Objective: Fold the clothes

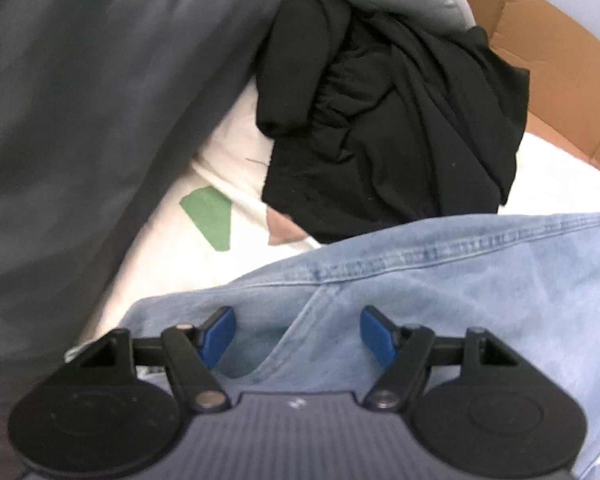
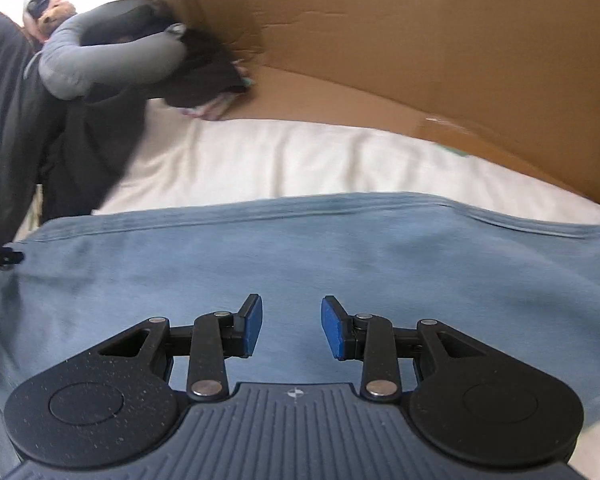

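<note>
Light denim garment (image 1: 480,280) is seen spread on white bedding (image 1: 172,264), near edge of the left wrist view, stitched seam running across it. Left gripper (image 1: 298,334) is held over the denim, blue pads (image 1: 220,334) set wide apart, nothing clamped; a fold of denim lies below the gap, contact cannot be told. Only in this view: black crumpled garment (image 1: 388,128) just beyond the denim, green patch (image 1: 210,216) on the bedding to the left, large grey fabric (image 1: 80,120) filling the left side.

Right wrist view shows the same blue garment (image 2: 340,264) flat and smooth, far hem straight. Right gripper (image 2: 292,328) is held above it, fingers partly apart, nothing between them. Only seen here: tall cardboard wall (image 2: 380,40) along the far side, grey neck pillow (image 2: 112,60) far left over dark clothing (image 2: 92,140). Motion blur at far edge.
</note>
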Available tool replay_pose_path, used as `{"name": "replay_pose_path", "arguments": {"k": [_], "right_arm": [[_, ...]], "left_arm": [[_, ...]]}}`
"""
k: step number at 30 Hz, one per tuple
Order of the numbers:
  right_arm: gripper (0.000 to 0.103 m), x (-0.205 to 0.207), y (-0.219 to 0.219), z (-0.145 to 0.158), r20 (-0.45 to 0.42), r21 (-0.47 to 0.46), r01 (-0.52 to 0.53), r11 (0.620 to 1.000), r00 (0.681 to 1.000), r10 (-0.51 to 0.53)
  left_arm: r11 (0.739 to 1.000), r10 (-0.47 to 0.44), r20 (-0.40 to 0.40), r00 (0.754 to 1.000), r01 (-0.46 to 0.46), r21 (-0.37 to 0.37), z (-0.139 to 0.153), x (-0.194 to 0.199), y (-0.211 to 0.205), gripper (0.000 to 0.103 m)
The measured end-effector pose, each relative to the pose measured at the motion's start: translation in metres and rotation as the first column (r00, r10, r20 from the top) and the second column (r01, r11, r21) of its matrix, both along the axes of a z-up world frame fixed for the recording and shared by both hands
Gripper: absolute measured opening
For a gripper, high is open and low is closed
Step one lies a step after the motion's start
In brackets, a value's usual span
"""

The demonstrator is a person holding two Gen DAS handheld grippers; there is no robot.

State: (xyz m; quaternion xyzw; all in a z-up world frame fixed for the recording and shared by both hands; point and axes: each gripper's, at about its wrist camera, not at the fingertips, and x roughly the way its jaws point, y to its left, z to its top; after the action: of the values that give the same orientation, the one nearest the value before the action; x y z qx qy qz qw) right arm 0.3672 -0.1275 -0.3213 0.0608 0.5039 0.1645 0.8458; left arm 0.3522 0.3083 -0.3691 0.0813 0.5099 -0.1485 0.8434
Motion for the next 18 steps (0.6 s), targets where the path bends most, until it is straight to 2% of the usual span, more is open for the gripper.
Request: {"name": "replay_pose_path", "arguments": {"k": [6, 11, 18], "right_arm": [[0.040, 0.009, 0.070, -0.010, 0.011, 0.028, -0.108, 0.994, 0.994, 0.108], [0.040, 0.005, 0.122, -0.018, 0.009, 0.055, -0.173, 0.983, 0.985, 0.173], [0.040, -0.010, 0.167, -0.042, 0.005, -0.024, -0.194, 0.981, 0.981, 0.194]], "left_arm": [[0.998, -0.050, -0.022, 0.998, 0.049, -0.043, -0.011, -0.006, -0.015, 0.074], [0.998, -0.049, 0.017, 0.999, 0.049, -0.037, -0.020, -0.009, -0.023, 0.078], [0.999, -0.015, 0.121, 0.992, 0.019, -0.029, -0.023, -0.008, -0.037, 0.064]]}}
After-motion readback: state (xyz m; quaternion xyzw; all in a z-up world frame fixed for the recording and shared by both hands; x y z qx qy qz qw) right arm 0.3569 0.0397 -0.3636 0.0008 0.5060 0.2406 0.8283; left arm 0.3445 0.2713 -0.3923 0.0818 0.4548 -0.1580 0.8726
